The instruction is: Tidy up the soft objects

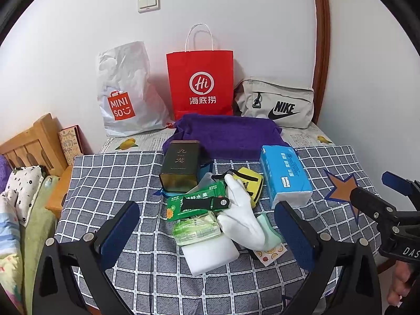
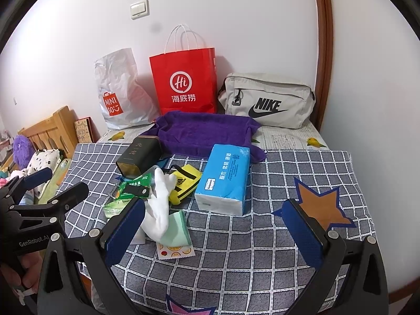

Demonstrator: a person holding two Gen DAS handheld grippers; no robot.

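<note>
A heap of small items lies mid-table on the checked cloth (image 1: 118, 173): a white glove (image 1: 242, 215), a yellow pouch (image 1: 253, 183), a green wipes pack (image 1: 197, 200) with a black tool (image 1: 204, 202) on it, a pale green tissue pack (image 1: 195, 229), a white sponge block (image 1: 210, 253), a mint cloth (image 2: 176, 229). A blue tissue pack (image 1: 284, 176) and a dark tin (image 1: 179, 166) flank the heap. Behind lies a purple towel (image 1: 225, 136). My left gripper (image 1: 207, 232) is open just in front of the heap. My right gripper (image 2: 214, 232) is open, over bare cloth right of the glove (image 2: 158, 204).
Against the wall stand a white Miniso bag (image 1: 123, 92), a red paper bag (image 1: 200, 84) and a grey Nike pouch (image 1: 278, 102). A wooden bed frame (image 1: 34, 141) with bedding is at the left. The table's right side carries an orange star print (image 2: 317, 204).
</note>
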